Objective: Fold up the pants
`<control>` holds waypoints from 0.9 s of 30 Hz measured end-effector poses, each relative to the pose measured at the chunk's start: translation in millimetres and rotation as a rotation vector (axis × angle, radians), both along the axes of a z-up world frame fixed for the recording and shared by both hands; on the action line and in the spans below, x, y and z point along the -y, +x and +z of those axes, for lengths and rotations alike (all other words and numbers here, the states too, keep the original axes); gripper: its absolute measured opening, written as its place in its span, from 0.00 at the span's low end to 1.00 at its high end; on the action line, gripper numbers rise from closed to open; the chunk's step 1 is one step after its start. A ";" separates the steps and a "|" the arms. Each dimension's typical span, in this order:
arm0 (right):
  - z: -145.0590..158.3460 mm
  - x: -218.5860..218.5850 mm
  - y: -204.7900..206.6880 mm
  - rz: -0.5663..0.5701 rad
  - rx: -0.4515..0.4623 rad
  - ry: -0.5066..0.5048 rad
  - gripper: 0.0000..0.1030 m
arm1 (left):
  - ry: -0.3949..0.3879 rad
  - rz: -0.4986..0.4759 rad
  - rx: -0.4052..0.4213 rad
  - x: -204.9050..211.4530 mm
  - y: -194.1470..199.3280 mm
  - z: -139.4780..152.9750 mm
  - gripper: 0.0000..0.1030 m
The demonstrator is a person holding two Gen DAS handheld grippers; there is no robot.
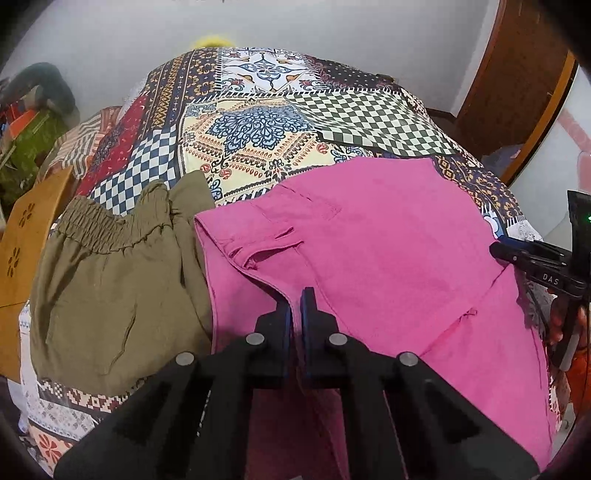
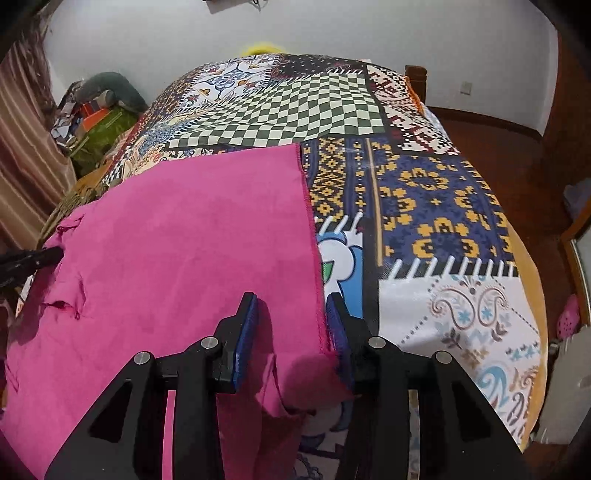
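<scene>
Left gripper (image 1: 297, 314), nearest, is clenched on the near edge of the pink pants (image 1: 388, 240), waistband side. Right gripper (image 2: 291, 321) straddles the hem corner, jaws apart, cloth between but not pinched, likely so both ends lift together. Pants lie flat on the patchwork bedspread (image 2: 424, 192); olive pants (image 1: 110, 277) sit left.

walls (image 2: 332, 26): white | floor (image 2: 517, 155): red-brown | bed (image 2: 436, 192): patchwork cover | curtain (image 2: 26, 147): striped

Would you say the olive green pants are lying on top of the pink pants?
No, the olive green pants lie beside the pink pants on the patterned bedspread.
</scene>
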State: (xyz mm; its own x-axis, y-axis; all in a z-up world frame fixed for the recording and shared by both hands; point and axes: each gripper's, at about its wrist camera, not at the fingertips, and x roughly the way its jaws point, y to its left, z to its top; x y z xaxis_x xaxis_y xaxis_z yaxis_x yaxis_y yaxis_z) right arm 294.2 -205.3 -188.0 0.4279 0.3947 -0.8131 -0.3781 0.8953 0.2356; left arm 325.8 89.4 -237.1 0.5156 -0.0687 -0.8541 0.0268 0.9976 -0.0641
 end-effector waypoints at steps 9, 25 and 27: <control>8.0 -5.8 -6.6 0.038 0.075 0.005 0.05 | 0.102 -0.022 0.108 11.9 -7.1 18.9 0.03; 6.5 8.2 -12.6 0.022 0.013 -0.063 0.25 | 0.127 -0.042 0.041 7.9 2.3 1.5 0.04; 2.7 4.1 -10.9 0.032 0.013 -0.083 0.25 | 0.110 -0.038 0.030 6.4 3.5 -2.6 0.04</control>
